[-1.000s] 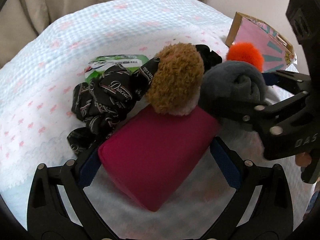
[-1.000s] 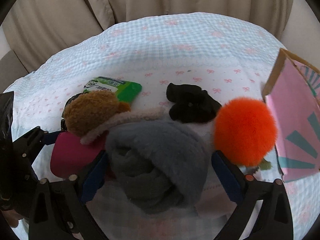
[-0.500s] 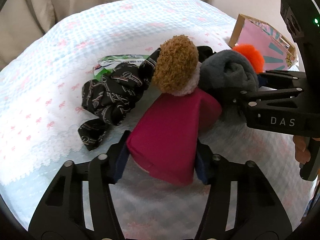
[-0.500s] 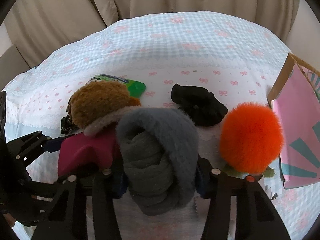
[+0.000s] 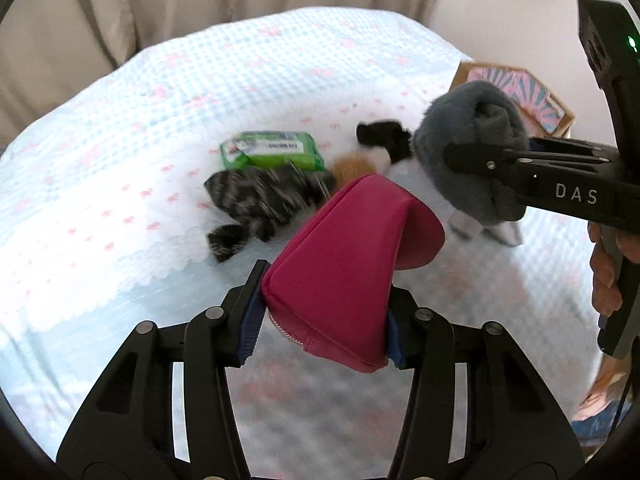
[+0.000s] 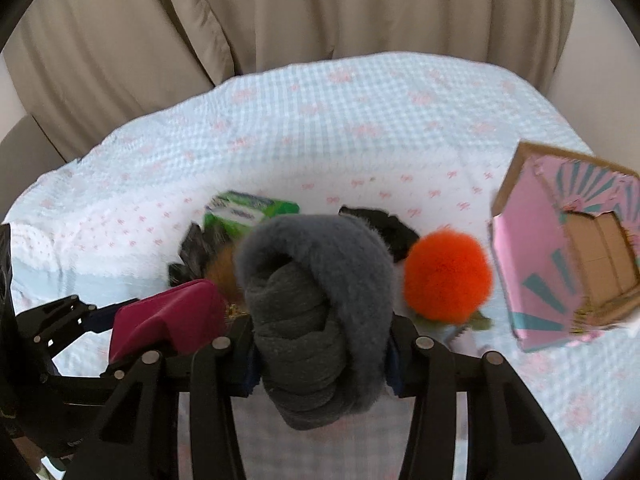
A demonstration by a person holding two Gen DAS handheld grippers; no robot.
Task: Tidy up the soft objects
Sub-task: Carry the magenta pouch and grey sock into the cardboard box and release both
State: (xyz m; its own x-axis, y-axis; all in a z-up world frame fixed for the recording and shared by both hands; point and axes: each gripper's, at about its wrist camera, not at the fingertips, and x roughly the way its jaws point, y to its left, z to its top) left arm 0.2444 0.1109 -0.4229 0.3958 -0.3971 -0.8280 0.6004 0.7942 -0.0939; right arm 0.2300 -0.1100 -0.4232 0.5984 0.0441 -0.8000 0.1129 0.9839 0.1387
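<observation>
Both tongs loaded, both loads off the bedspread [image 6: 360, 128].

Left tongs [image 5: 322, 320]: clamped on the magenta pouch [image 5: 352, 252]. You hold it across its short width near the zipper end, so the free end juts forward and up. That narrow grip looks chosen because the pads span it easily; expect the soft body to sag or twist if you swing fast.

Right tongs [image 6: 320, 356]: clamped on the grey fleece bundle [image 6: 320, 304], squeezed at mid-roll. Grabbing the rolled middle keeps the layers from unrolling; a pale tag or lining hangs below it in the left wrist view.

Positions, all relative to the pink-lined cardboard box [image 6: 568, 256]:
- grey fleece bundle: lifted, nearest of the two loads, to the box's left.
- orange pompom [image 6: 448, 276]: lying just beside the box, between it and the bundle.
- black scrunchie [image 6: 384, 224]: further left, behind the pompom.
- magenta pouch: well left of the box, beyond the bundle.
- green wipes pack [image 5: 272, 156], dark patterned cloth [image 5: 260, 204], brown plush item [image 5: 354, 166]: grouped well apart from the box, on the far left side.

Judgement: the box sits open-side up at the edge, so it reads as the likely collection bin. Pompom next to it may obstruct a low approach; come in high. Motion blur on the pile: details there uncertain.
</observation>
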